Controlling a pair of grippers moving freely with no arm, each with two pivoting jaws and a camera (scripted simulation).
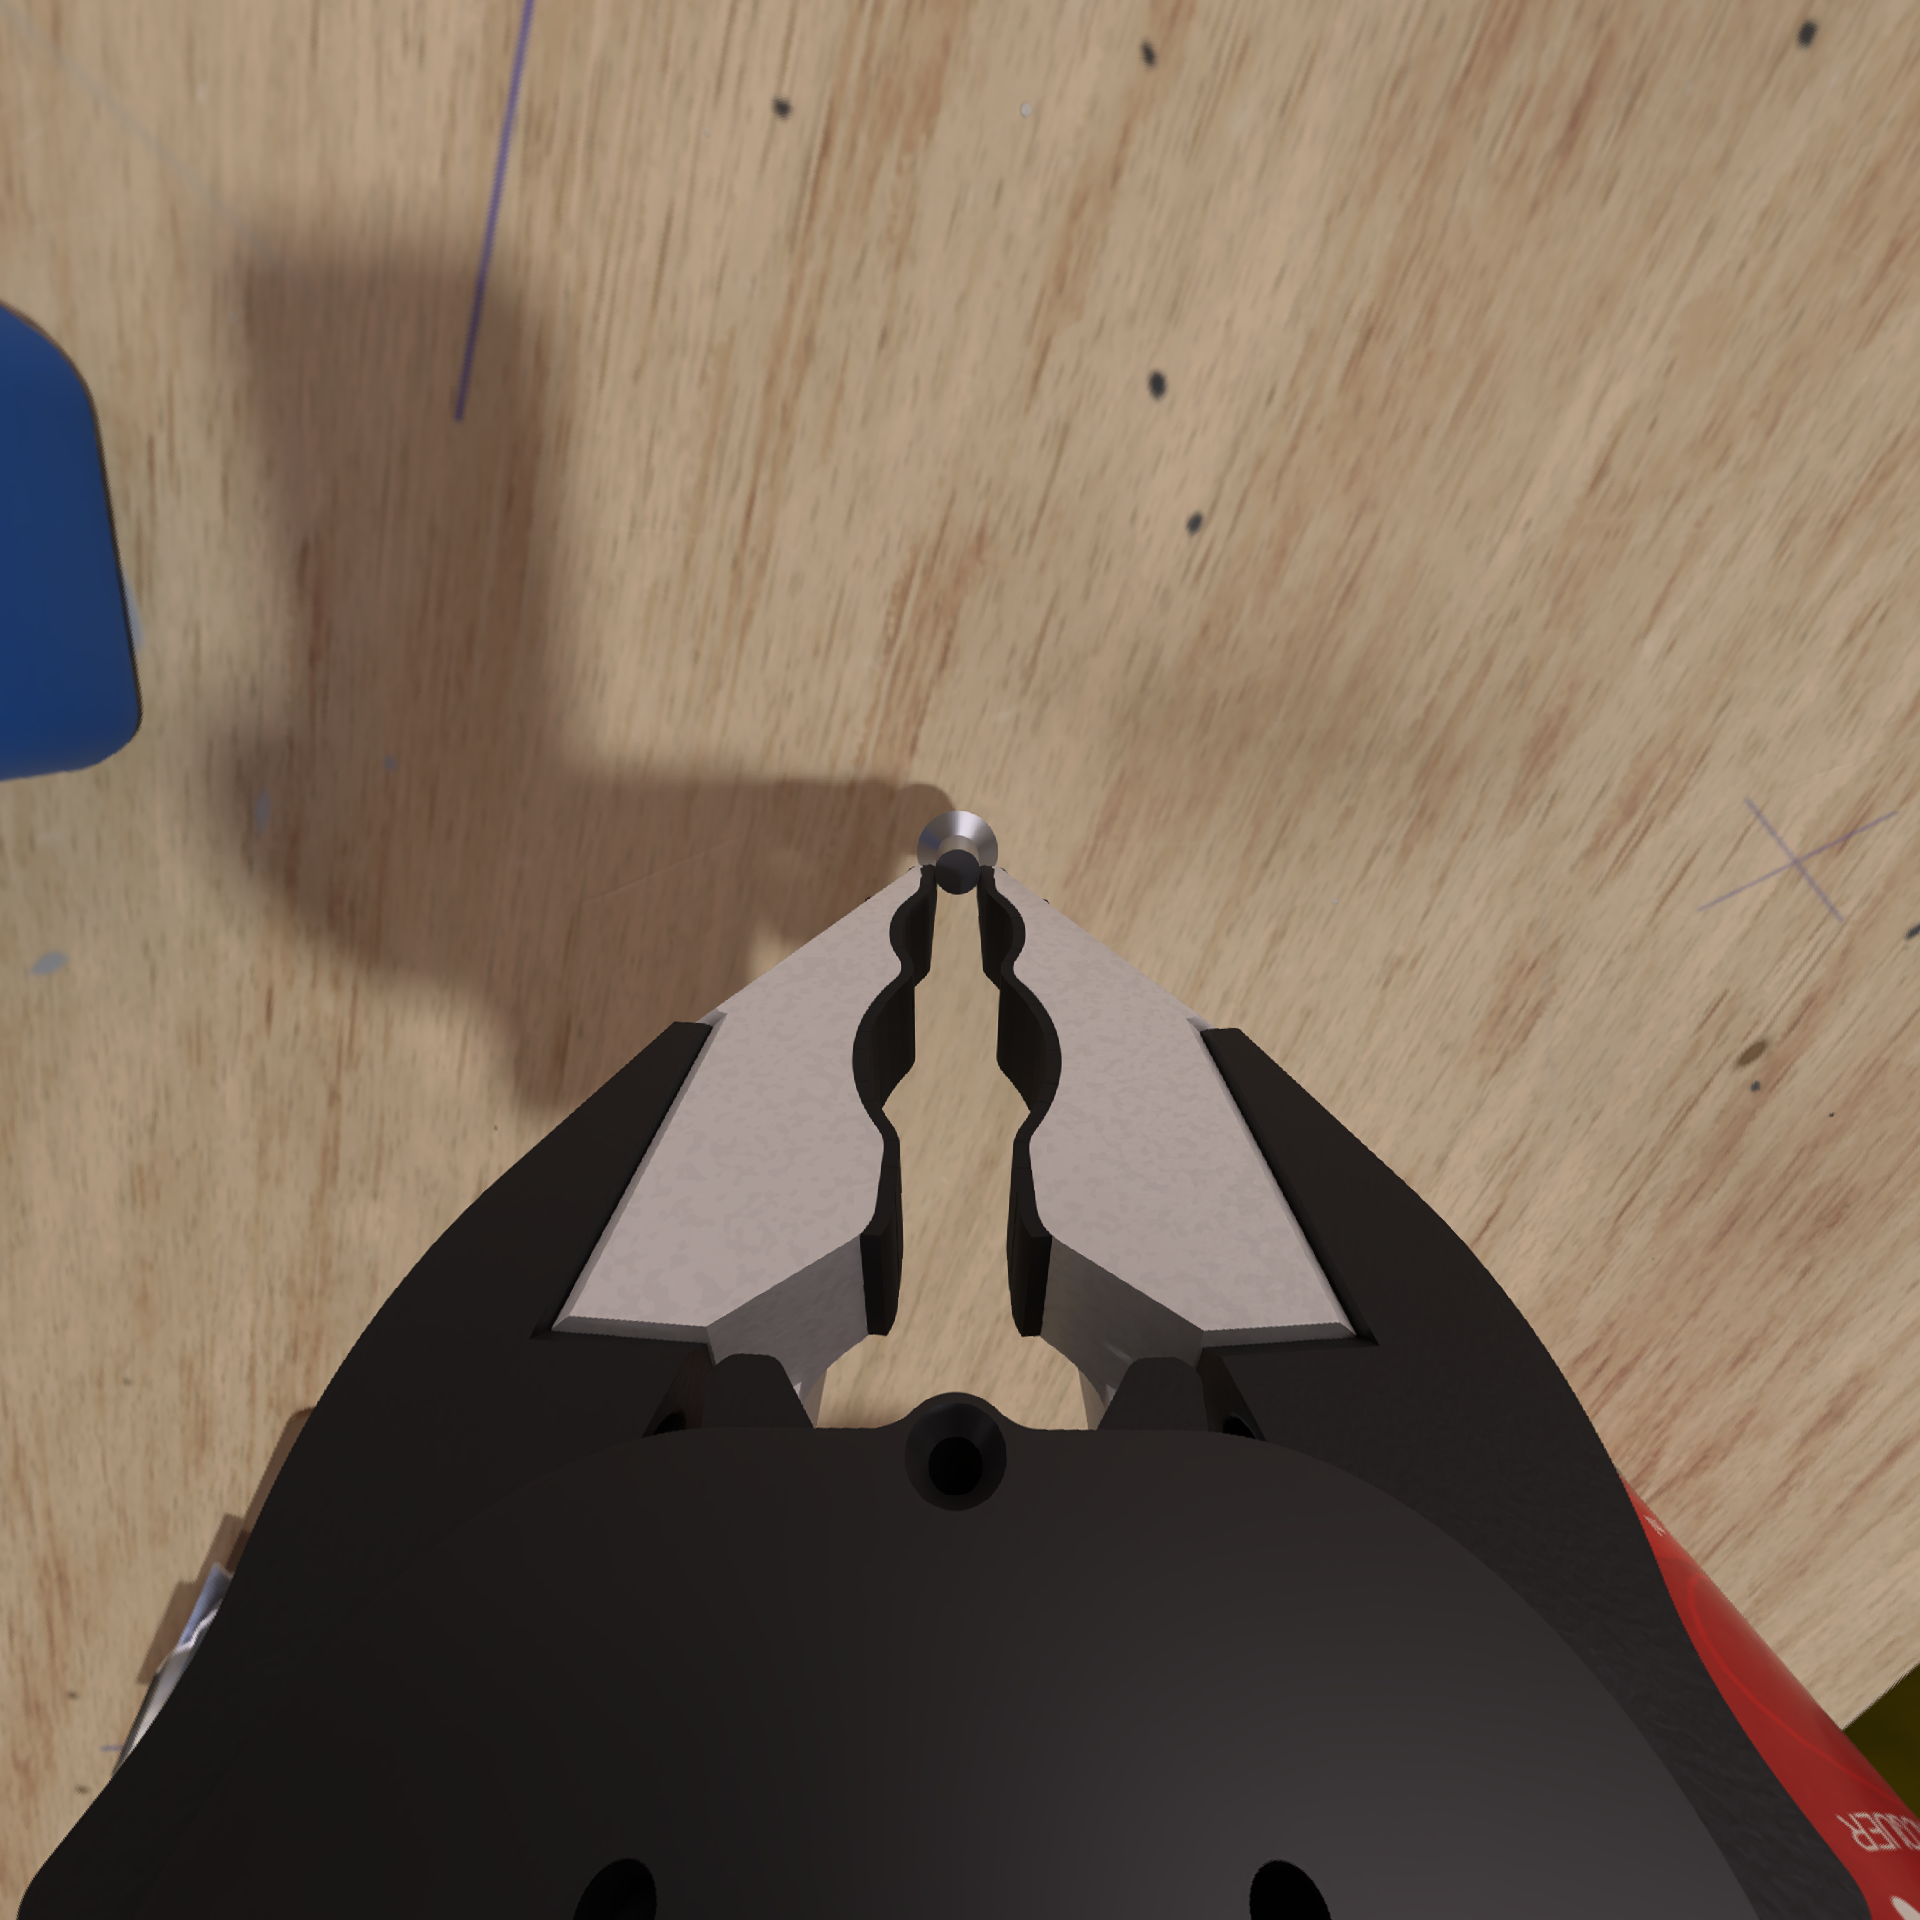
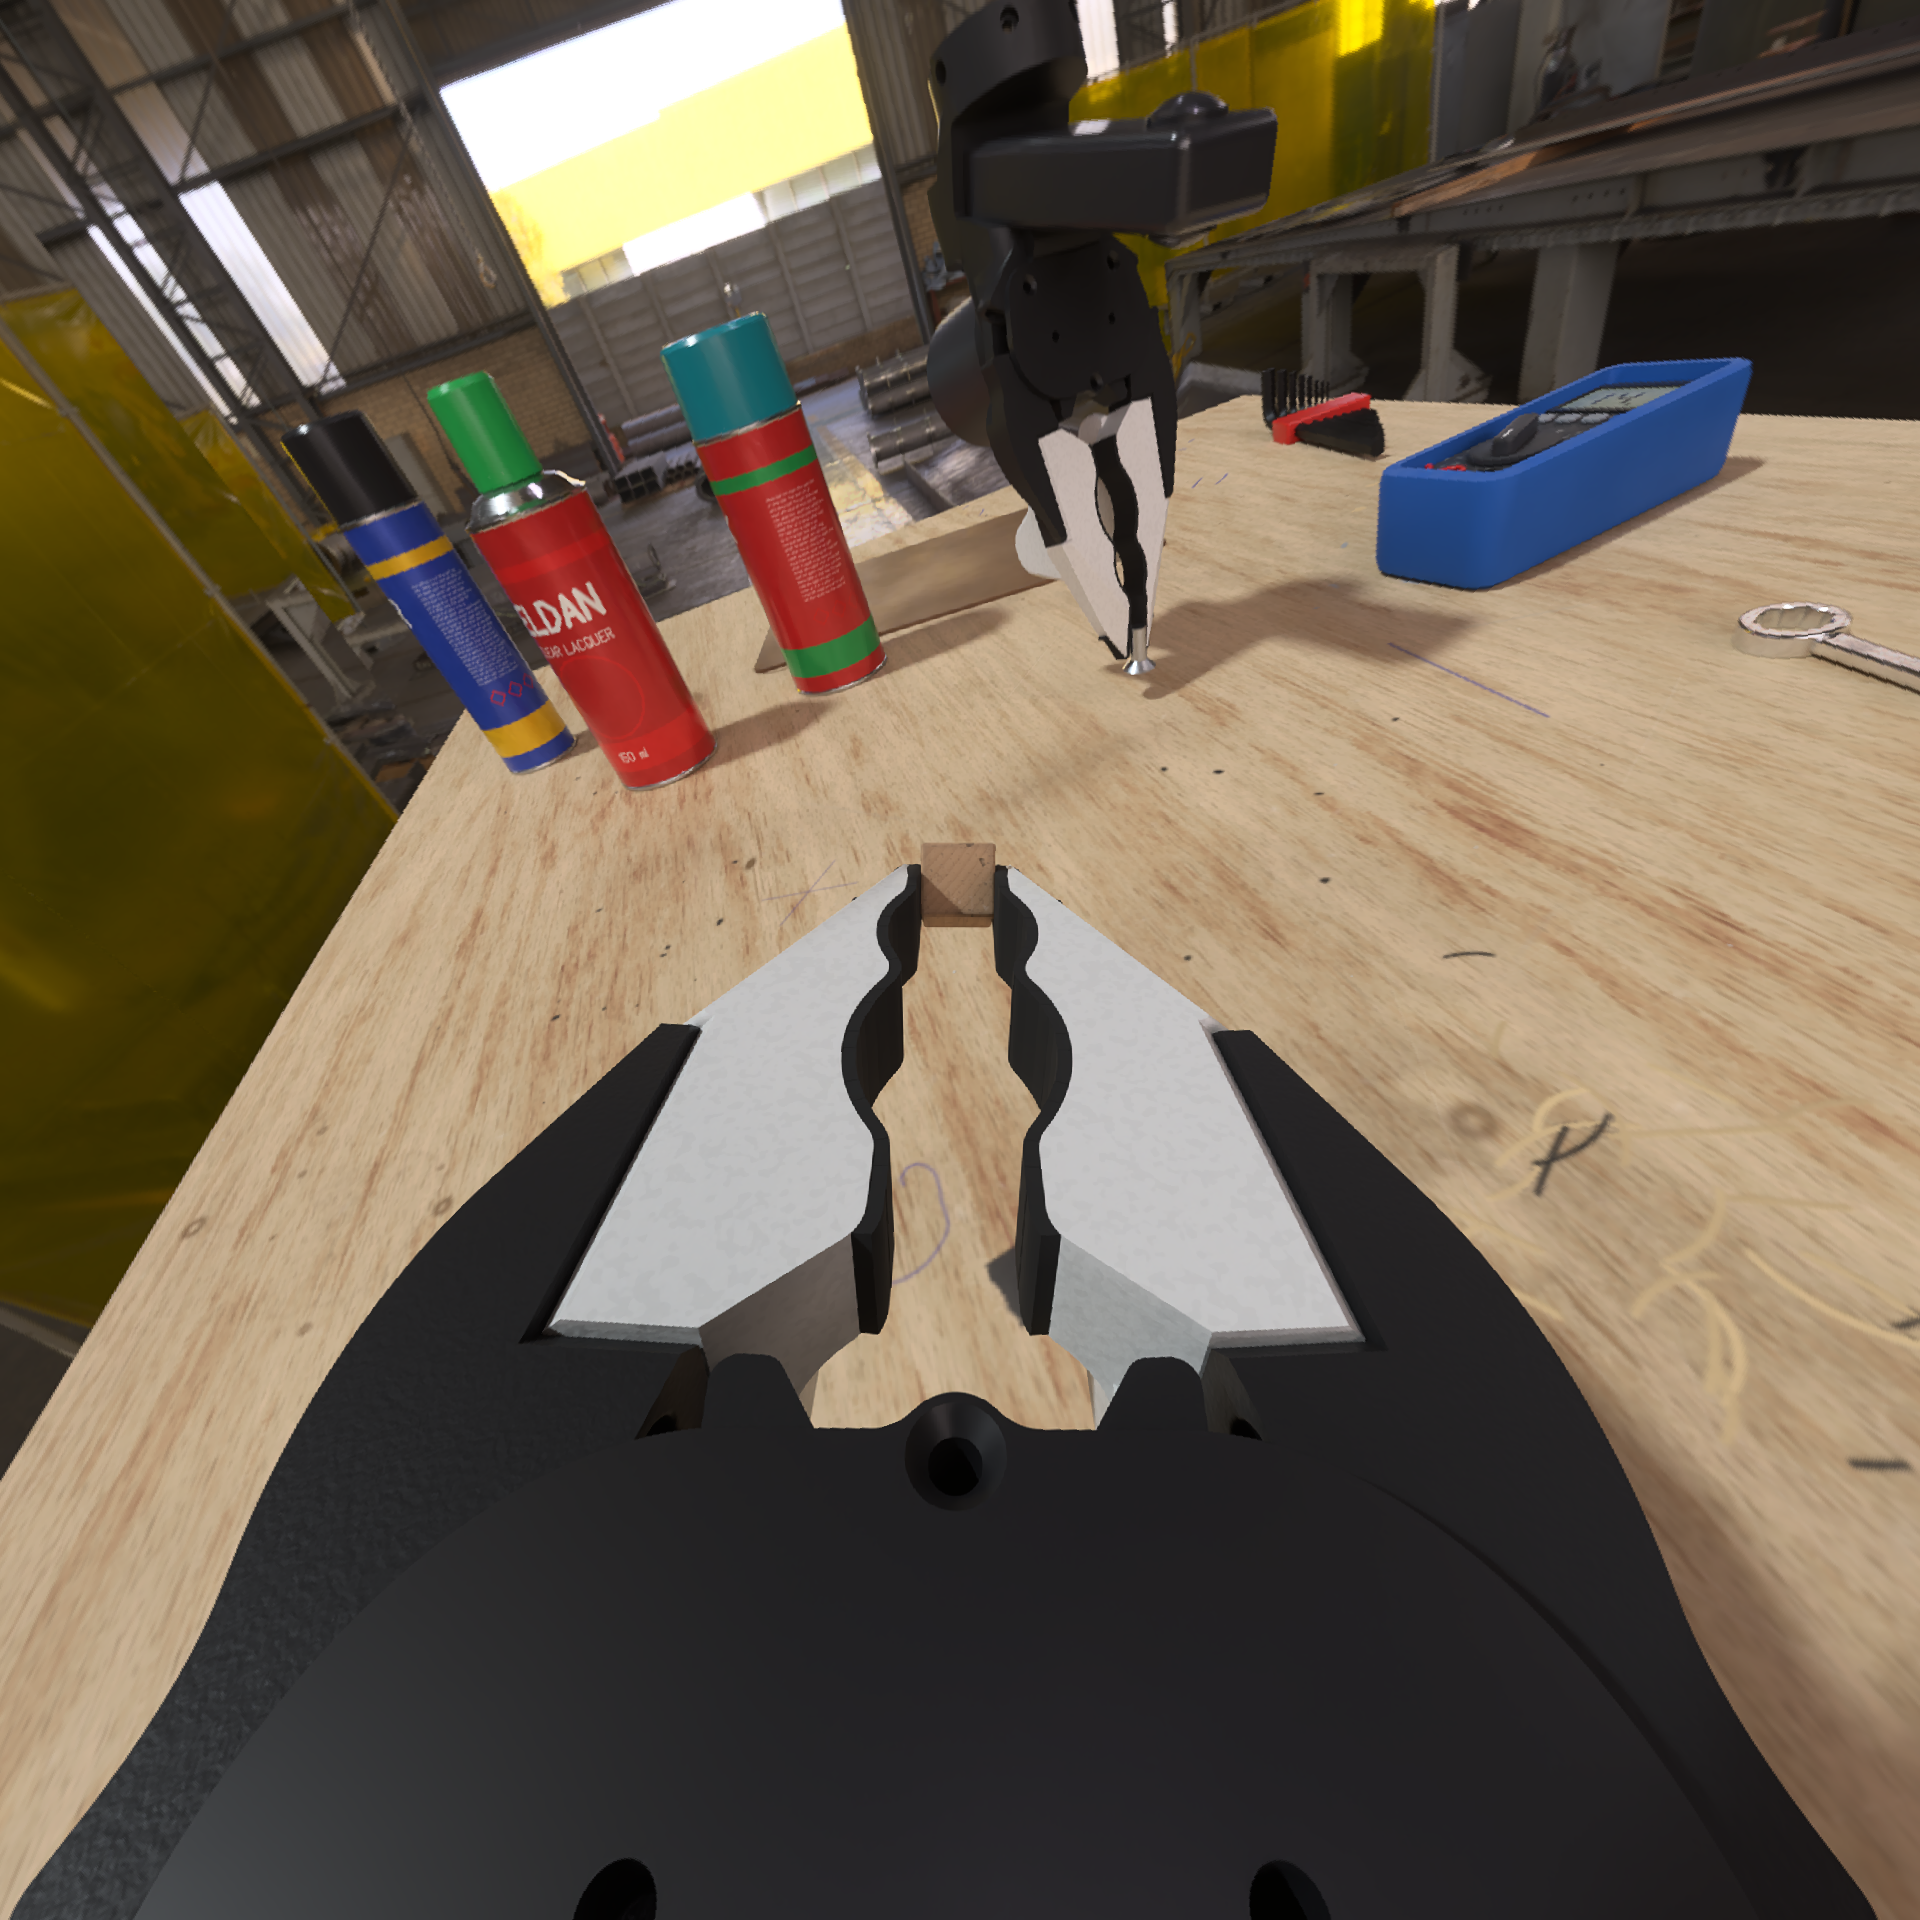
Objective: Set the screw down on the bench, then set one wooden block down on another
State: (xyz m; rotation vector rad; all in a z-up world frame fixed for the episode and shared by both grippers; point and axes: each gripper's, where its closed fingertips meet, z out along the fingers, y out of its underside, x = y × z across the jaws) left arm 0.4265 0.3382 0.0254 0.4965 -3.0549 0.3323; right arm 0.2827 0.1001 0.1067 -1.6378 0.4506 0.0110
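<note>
Your left gripper (image 1: 957,871) points down at the bench (image 1: 1351,416) with its fingertips pinched on the shank of the screw (image 1: 957,840). The screw hangs head down. In the right wrist view the head sits at or just above the wood beside its own shadow; you cannot tell from either view whether it is touching. The first step is therefore in hand but not finished: the screw is at the surface and has not been released.

Your right gripper (image 2: 957,883) is low over the near part of the bench, fingers closed on a wooden block (image 2: 957,883) held between the tips. Whether the block rests on the bench or is lifted clear cannot be told. No second block shows in either view, so the stacking step is not yet done, and you will have to locate the other block first.

Also on the bench:
- three spray cans (image 2: 592,613) at far left
- a blue case (image 2: 1558,478) with a meter in it at far right
- a red-and-black bit holder (image 2: 1325,421) behind the case
- a wrench (image 2: 1829,639) at the right edge

Judgement: roughly halfway through step one; release of the screw, then the whole block placement, remain.
</note>
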